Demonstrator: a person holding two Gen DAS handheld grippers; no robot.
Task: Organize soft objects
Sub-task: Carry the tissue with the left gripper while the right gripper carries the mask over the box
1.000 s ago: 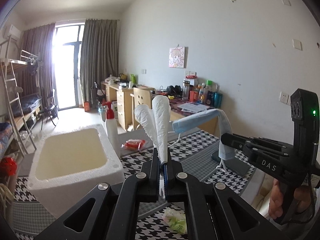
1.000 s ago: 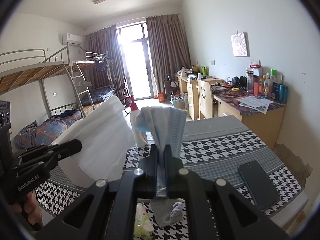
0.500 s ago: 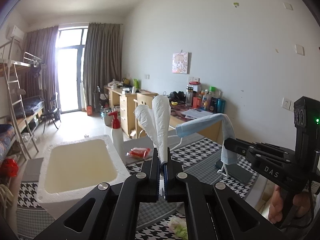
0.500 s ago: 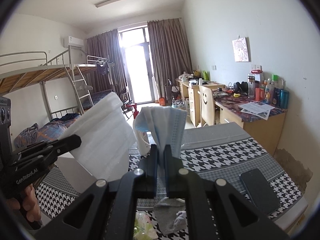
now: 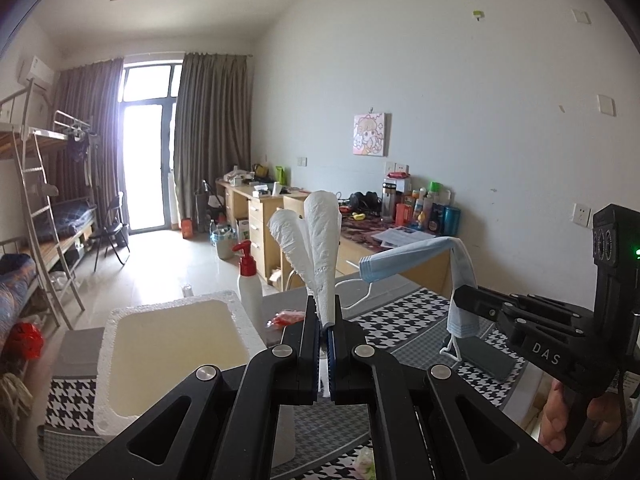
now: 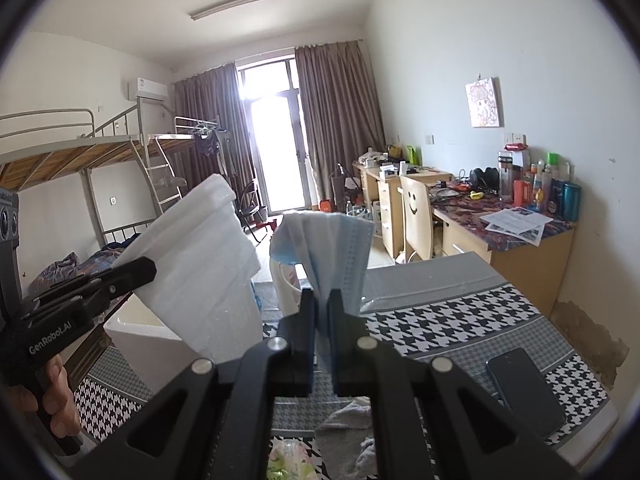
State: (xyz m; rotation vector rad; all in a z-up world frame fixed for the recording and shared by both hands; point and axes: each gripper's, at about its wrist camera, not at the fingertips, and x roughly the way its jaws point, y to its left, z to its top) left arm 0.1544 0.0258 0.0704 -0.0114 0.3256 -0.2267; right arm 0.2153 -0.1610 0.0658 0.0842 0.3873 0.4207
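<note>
Two tools raised above the counter [image 6: 460, 312], each carrying one soft item clear of the houndstooth cloth, likely so neither drags on the way to a drop point. Left tool [image 5: 324, 320] clamped tight on a folded white tissue sheet [image 5: 316, 240], its two lobes standing upright above the fingers. Right tool [image 5: 464, 300] likewise pinched shut on a blue face mask [image 6: 328, 248], pleats bunched at the grip, one end sticking out level and an ear loop dangling below. One white foam box [image 5: 168, 344] open on the near left of the counter, probably the intended bin, with nothing visible inside. Elsewhere on the counter: one pump bottle [image 5: 250, 280] just behind the box, one small red packet [image 5: 286, 316], one dark phone [image 6: 524, 388], one grey crumpled cloth [image 6: 352, 436], and one greenish packet [image 6: 288, 460] at the near edge, both apparently still to be sorted.
</note>
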